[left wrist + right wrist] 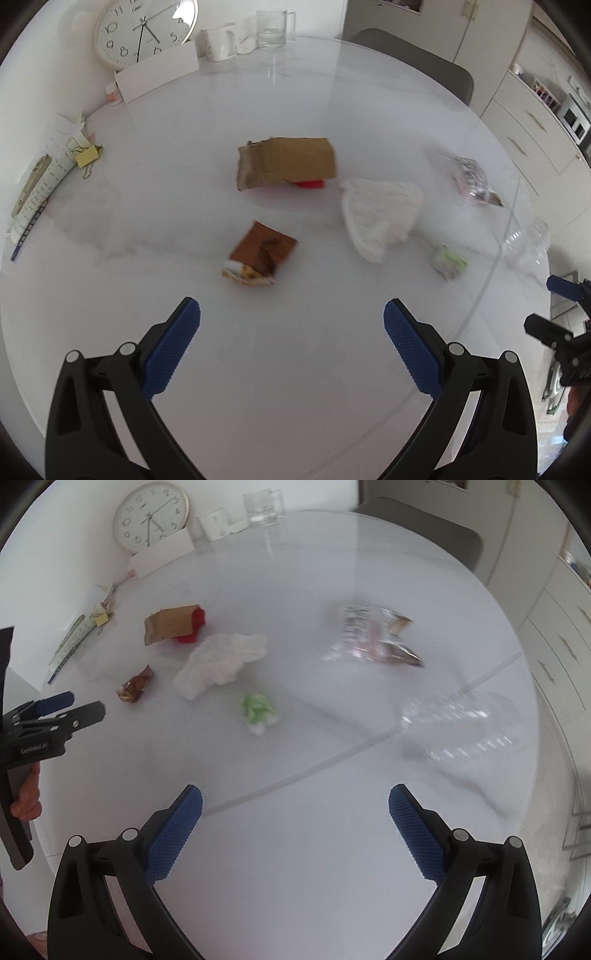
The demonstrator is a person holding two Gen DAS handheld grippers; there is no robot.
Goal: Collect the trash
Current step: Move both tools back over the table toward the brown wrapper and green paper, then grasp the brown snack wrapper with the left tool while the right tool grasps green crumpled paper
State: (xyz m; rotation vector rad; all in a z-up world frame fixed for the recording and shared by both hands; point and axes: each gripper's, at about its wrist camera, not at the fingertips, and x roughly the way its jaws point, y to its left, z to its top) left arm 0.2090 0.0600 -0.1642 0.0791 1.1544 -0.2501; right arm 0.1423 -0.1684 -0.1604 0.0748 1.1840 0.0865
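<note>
Both the left gripper (pixel 291 314) and the right gripper (pixel 295 799) are held wide open and empty, so the brown wrapper (pixel 260 254) can be approached.

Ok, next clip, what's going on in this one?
A person holds tongs in each hand over a white table strewn with trash. Both the left tongs and right tongs are open and empty. Nothing is picked up yet: the cardboard, brown wrapper, tissue, green wad and clear bottle all lie on the table.
</note>
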